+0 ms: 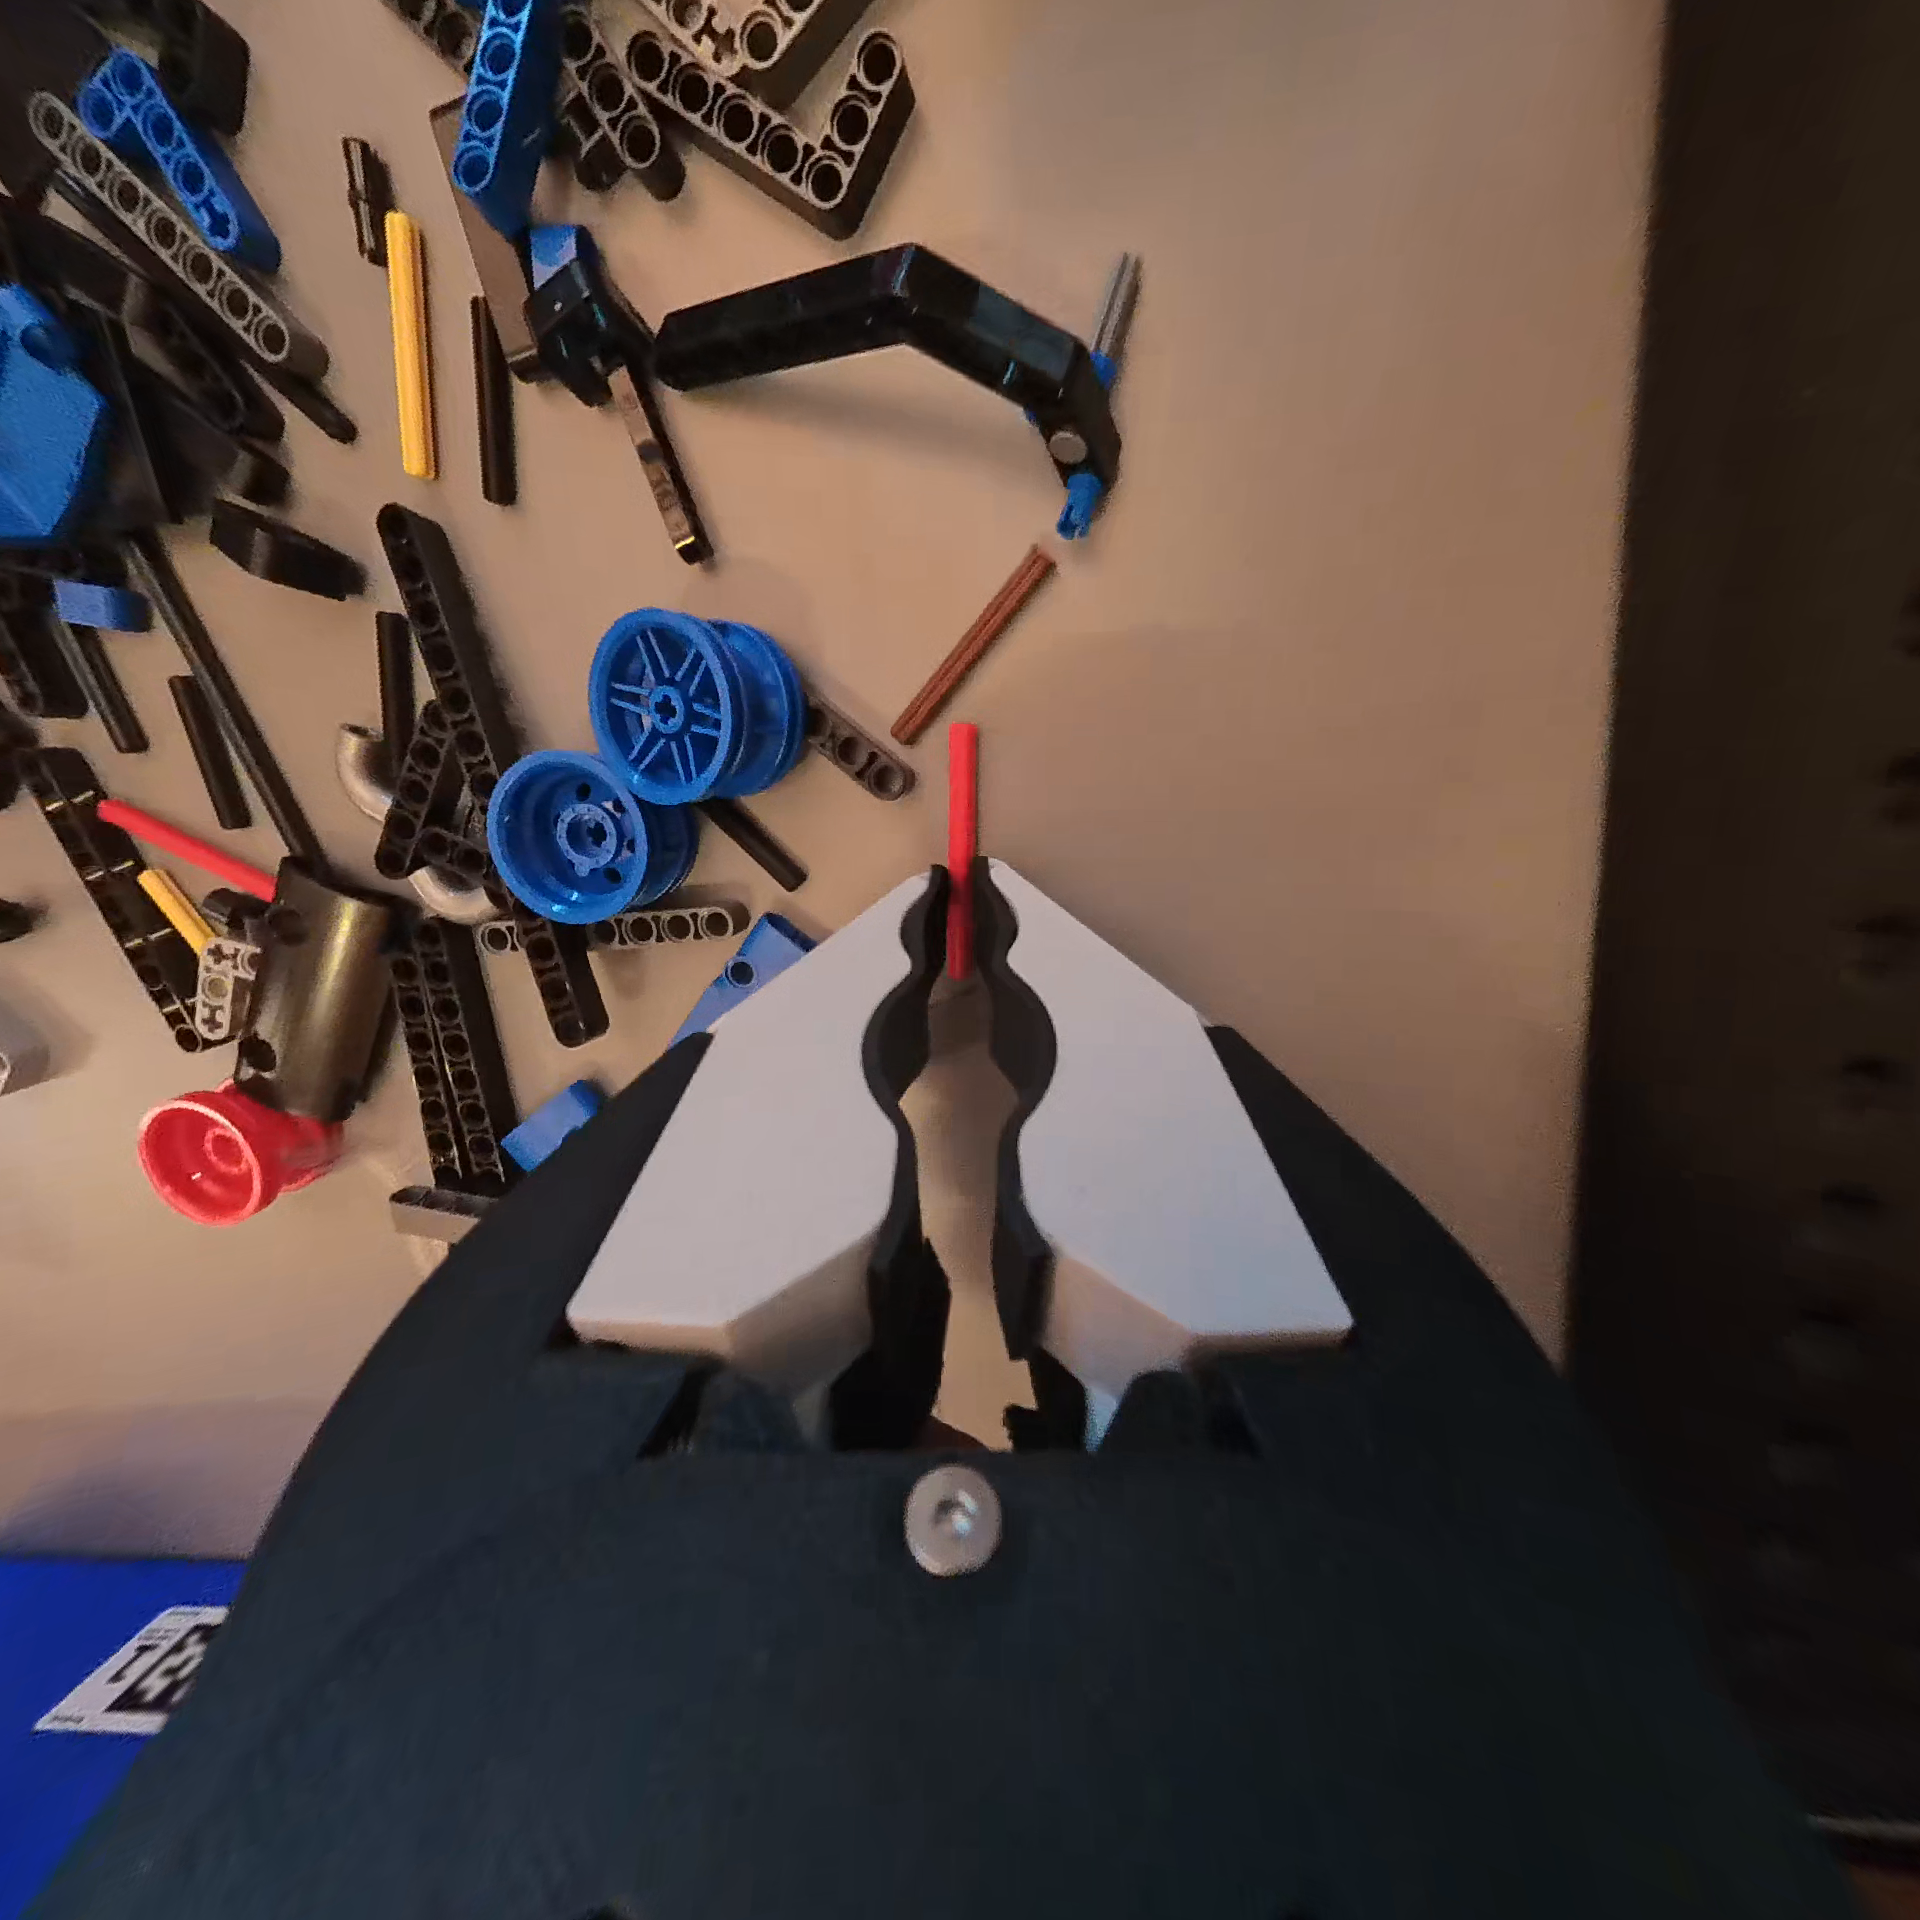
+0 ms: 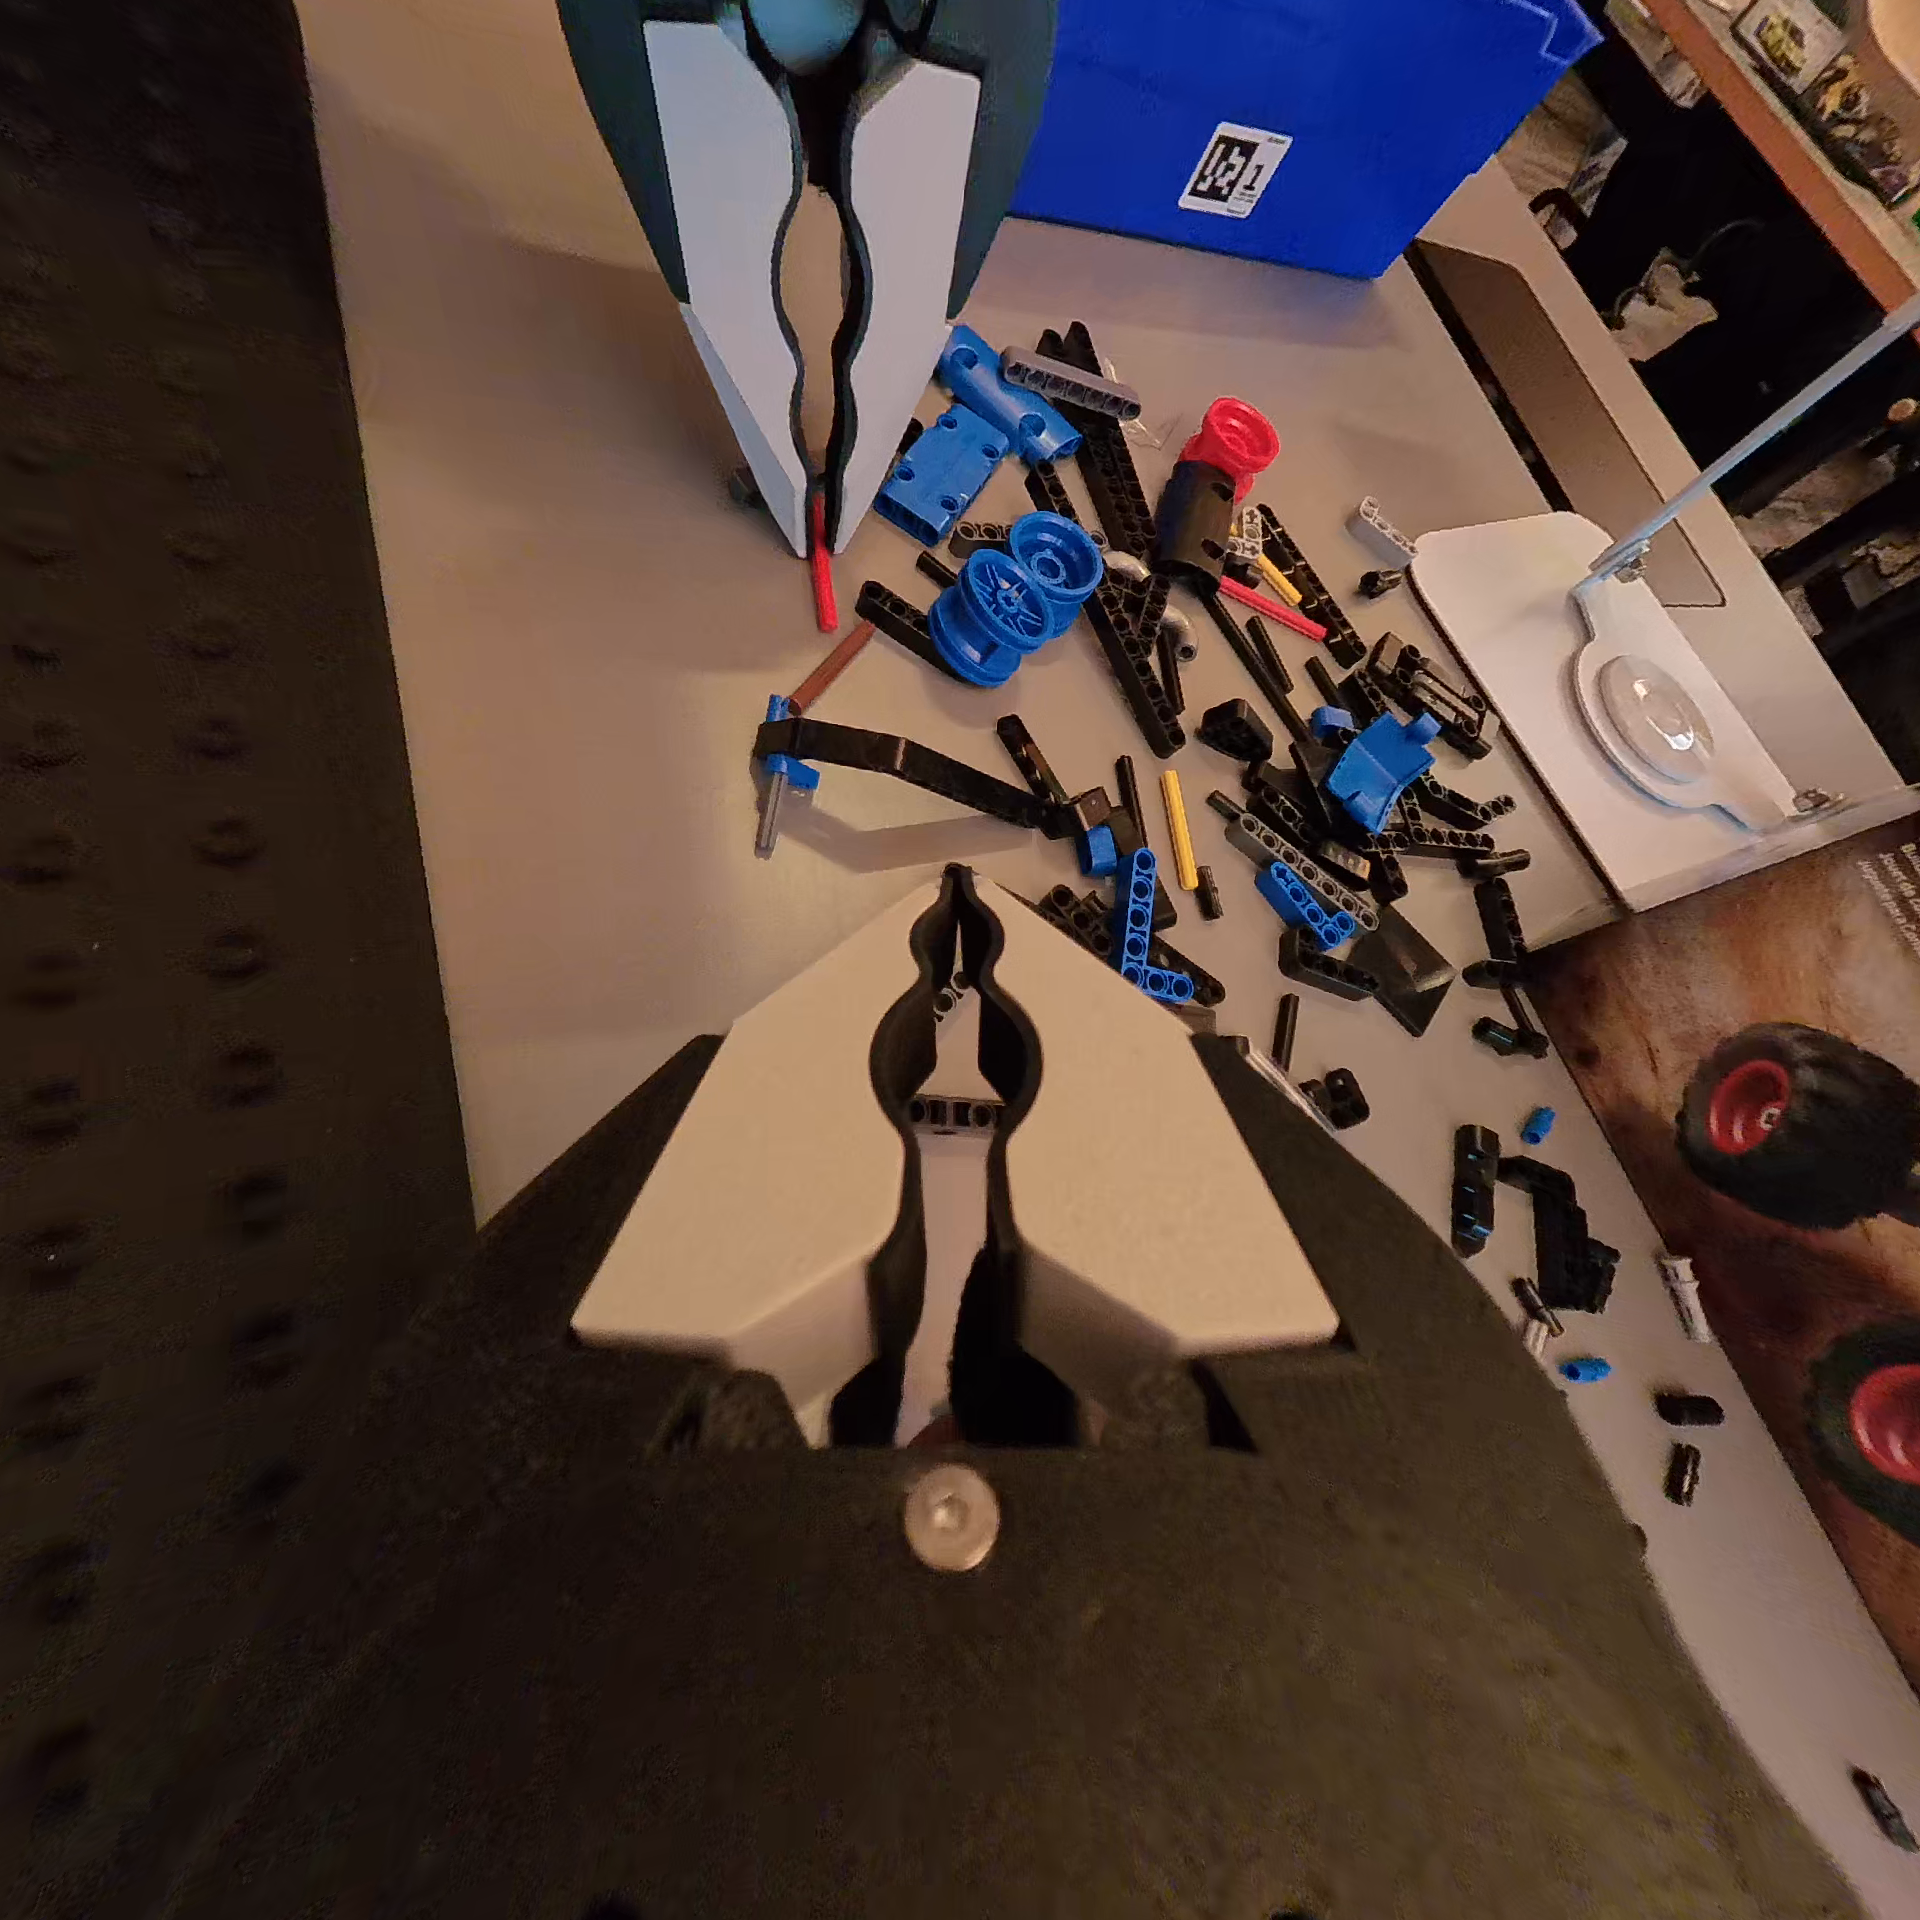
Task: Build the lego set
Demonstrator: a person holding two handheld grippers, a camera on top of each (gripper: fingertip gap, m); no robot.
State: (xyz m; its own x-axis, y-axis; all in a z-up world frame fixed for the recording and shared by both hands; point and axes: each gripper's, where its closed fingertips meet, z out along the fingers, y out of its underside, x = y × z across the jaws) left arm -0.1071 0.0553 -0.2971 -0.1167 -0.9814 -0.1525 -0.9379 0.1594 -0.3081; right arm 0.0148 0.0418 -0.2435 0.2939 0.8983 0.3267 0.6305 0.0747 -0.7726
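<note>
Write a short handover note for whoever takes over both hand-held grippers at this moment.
Left hand-held gripper: shut on the red axle, its far end pointing down at the table.
Right hand-held gripper: shut, apparently empty, hovering near the loose parts.
Parts: two blue wheel hubs, brown axle, black curved assembly and the beam pile lie spread on the table.
Done: red axle picked.
Left: fit the axle; nearly all building remains.

Home hobby room: cluttered shelf (image 2: 1808, 114), toy-strewn table (image 2: 582, 727).
</note>
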